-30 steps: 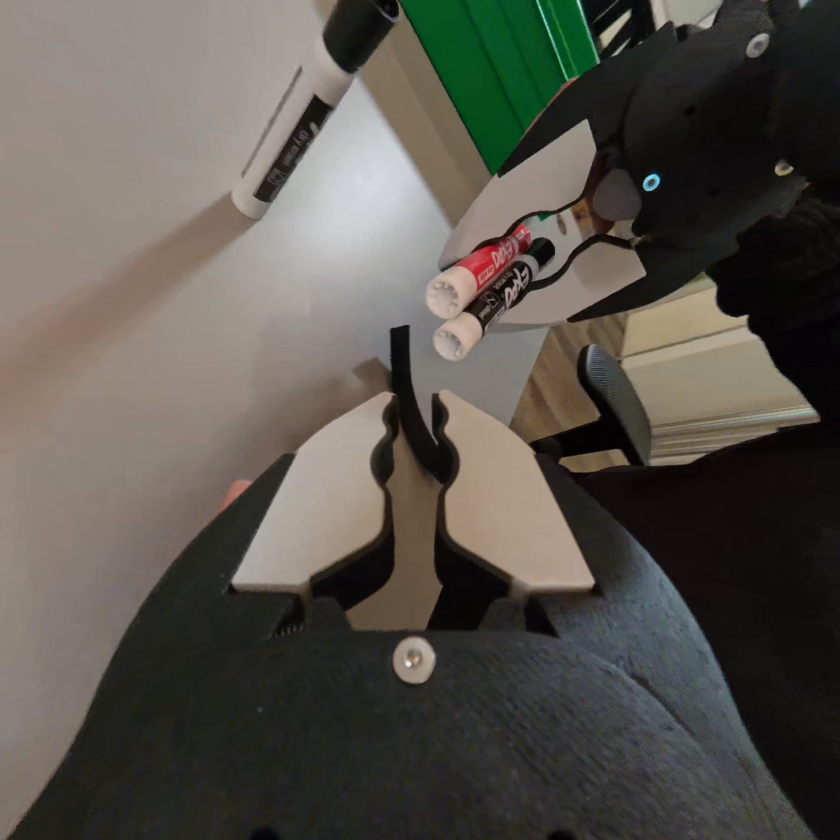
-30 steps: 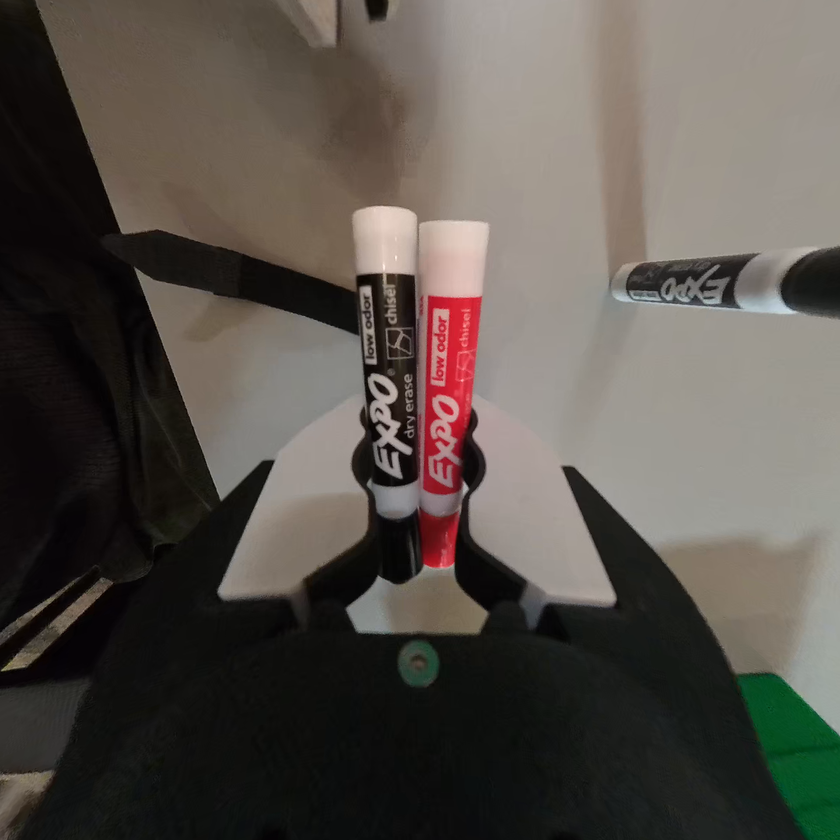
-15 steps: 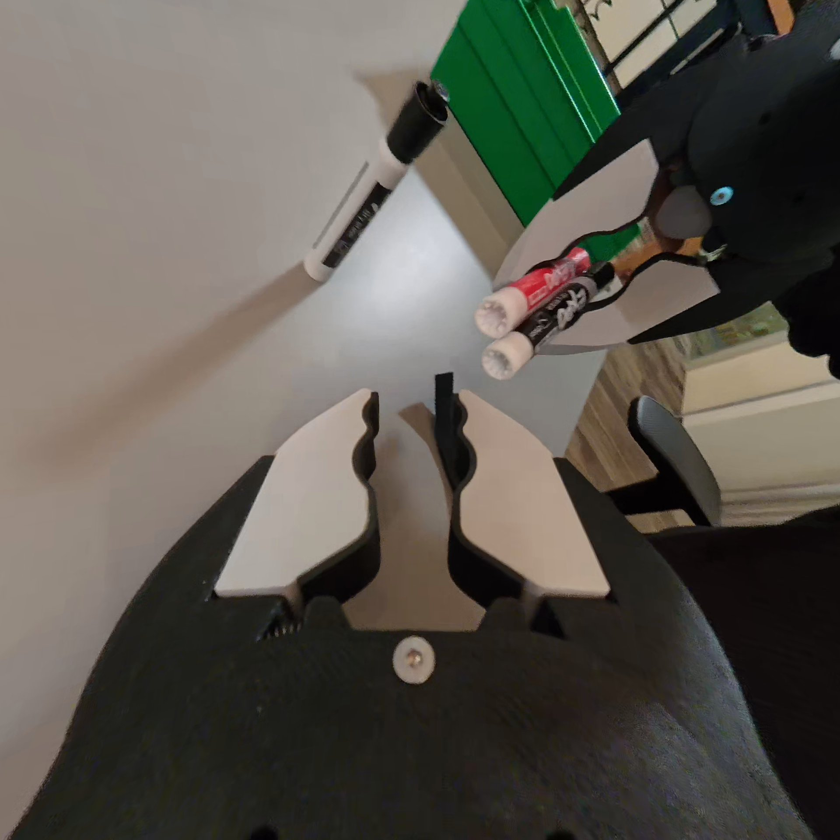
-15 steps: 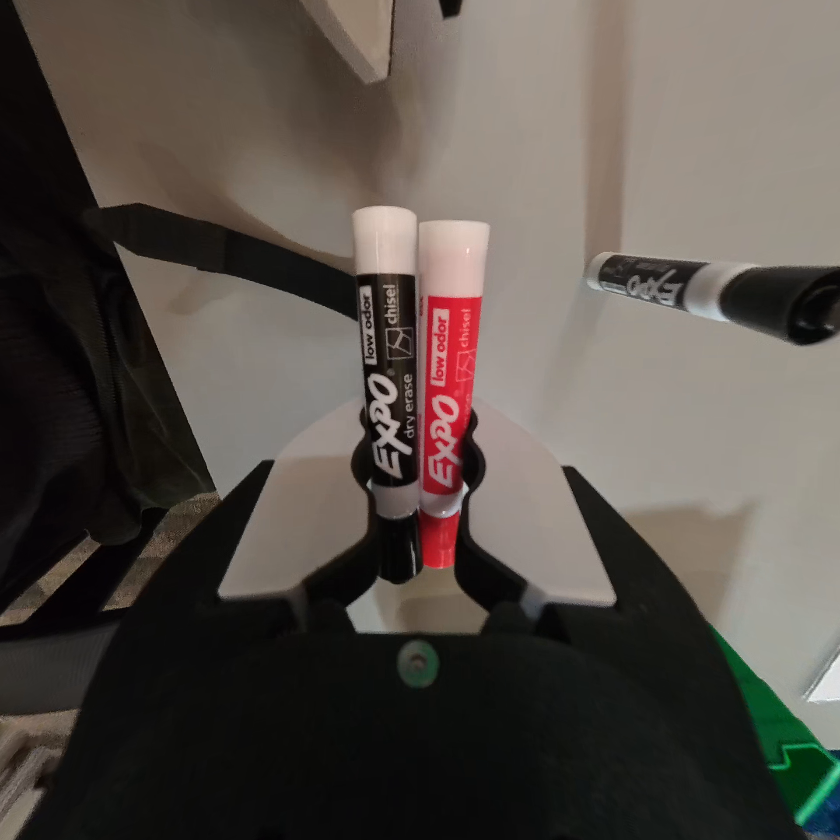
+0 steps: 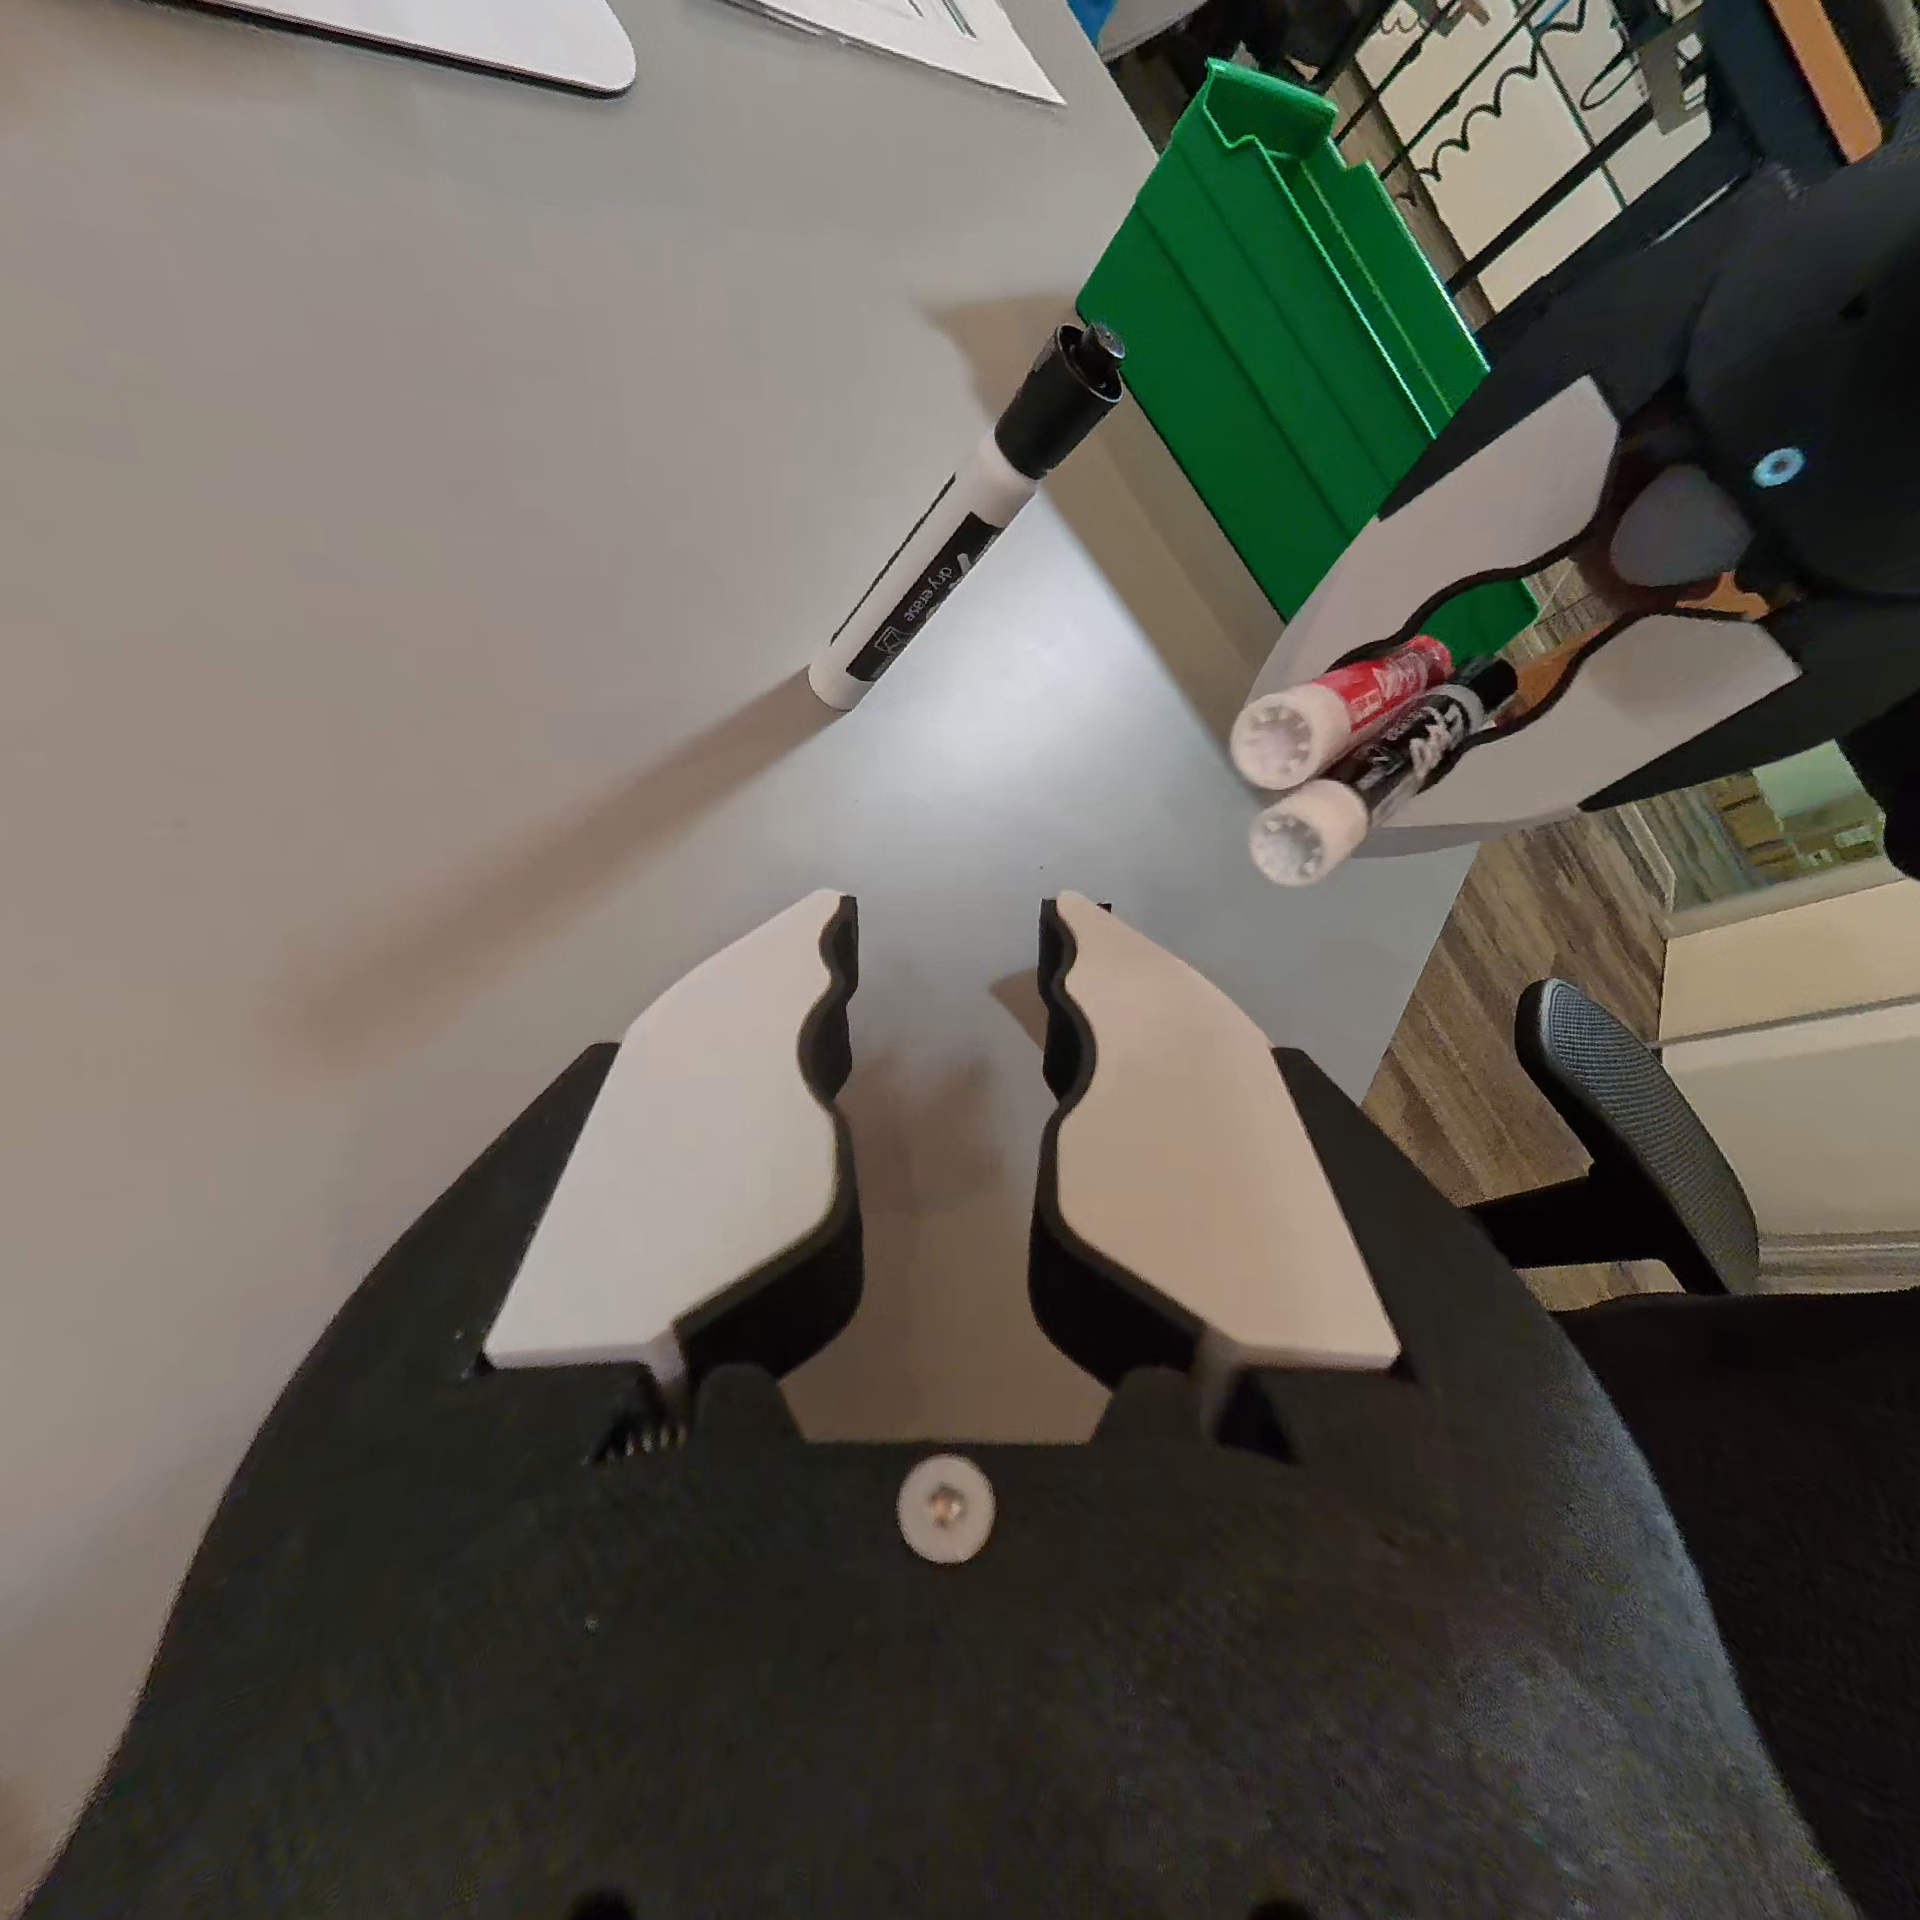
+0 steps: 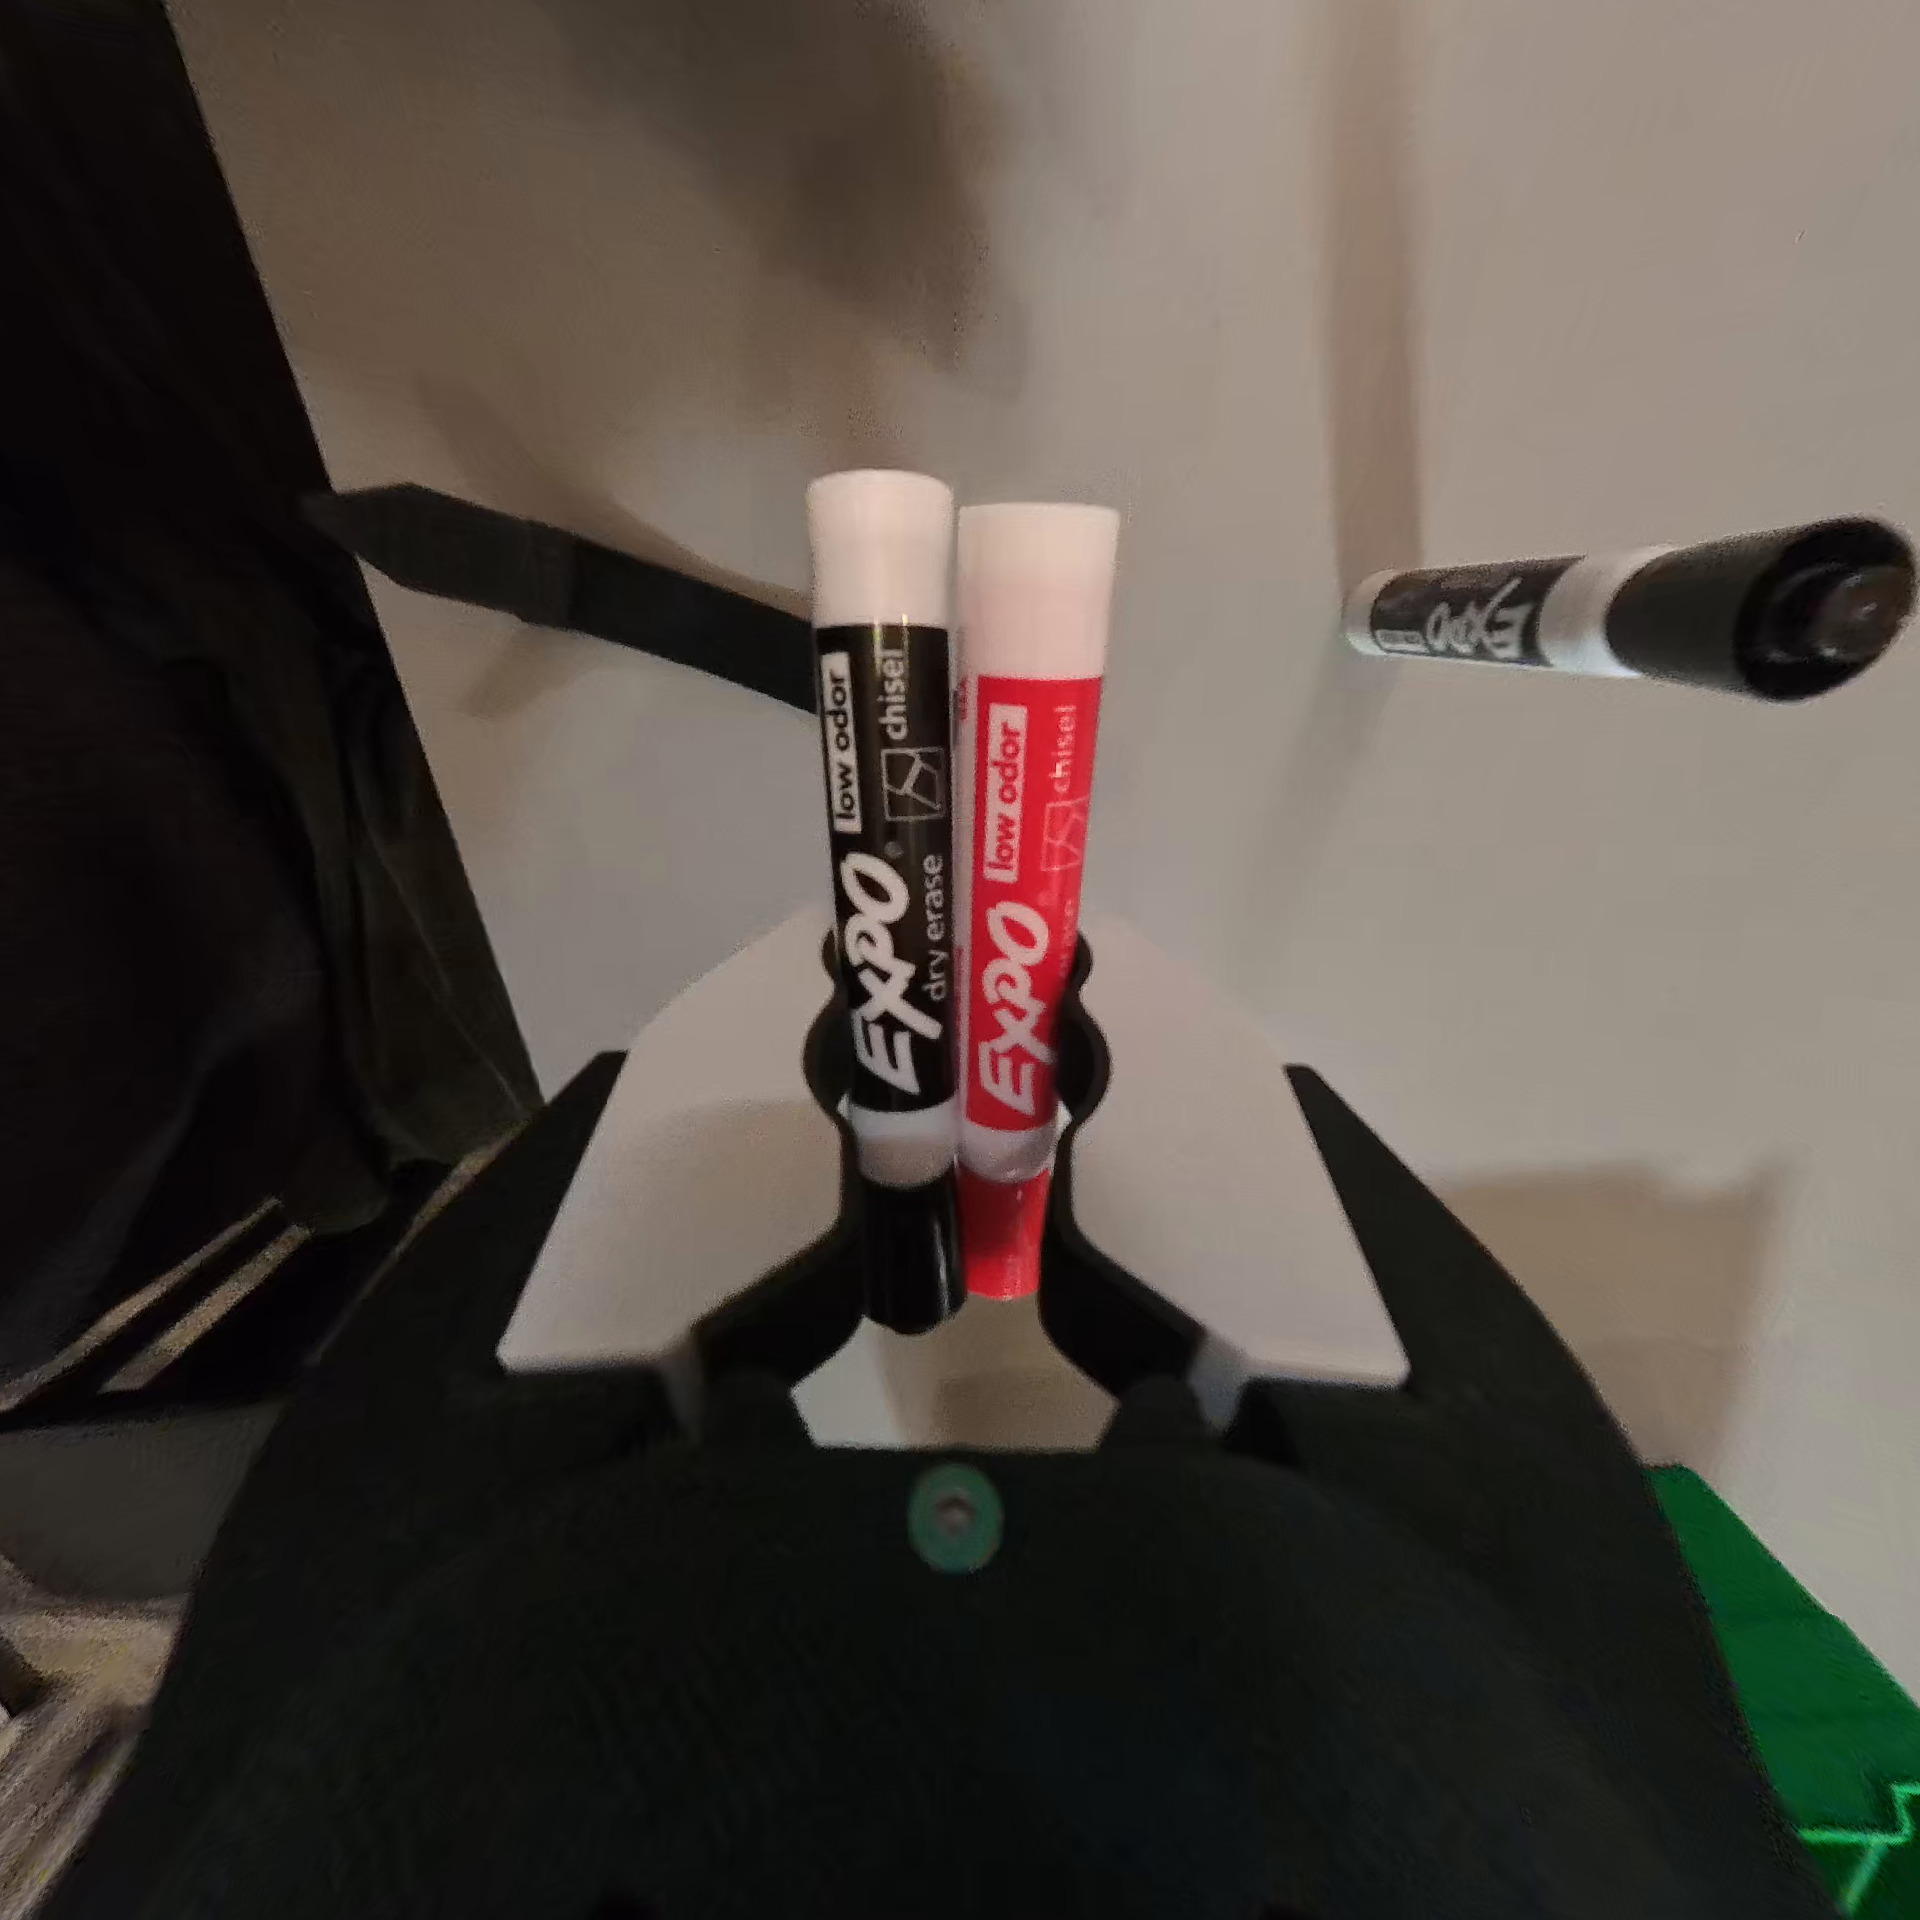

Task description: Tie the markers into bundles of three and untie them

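Observation:
My right gripper (image 6: 956, 945) is shut on two markers held side by side, a black one (image 6: 891, 831) and a red one (image 6: 1023, 831), white ends pointing forward. It also shows in the left wrist view (image 5: 1455, 727), above the table's right edge. A third black marker (image 5: 966, 530) lies loose on the grey table (image 5: 416, 416); it also shows in the right wrist view (image 6: 1621, 613). A black strap (image 6: 582, 592) lies flat on the table behind the held markers. My left gripper (image 5: 948, 914) is open and empty above the table.
A green bin (image 5: 1268, 395) stands at the table's far right edge, just past the loose marker. White sheets (image 5: 468, 31) lie at the far end. A black office chair (image 5: 1631, 1132) stands off the table to the right. Dark clothing (image 6: 156, 727) fills the right wrist view's left side. Across from one pair of fingers to the other is roughly 12 cm.
My left gripper has opened and let go of the black strap, which now lies on the table. The right gripper still holds the two markers.

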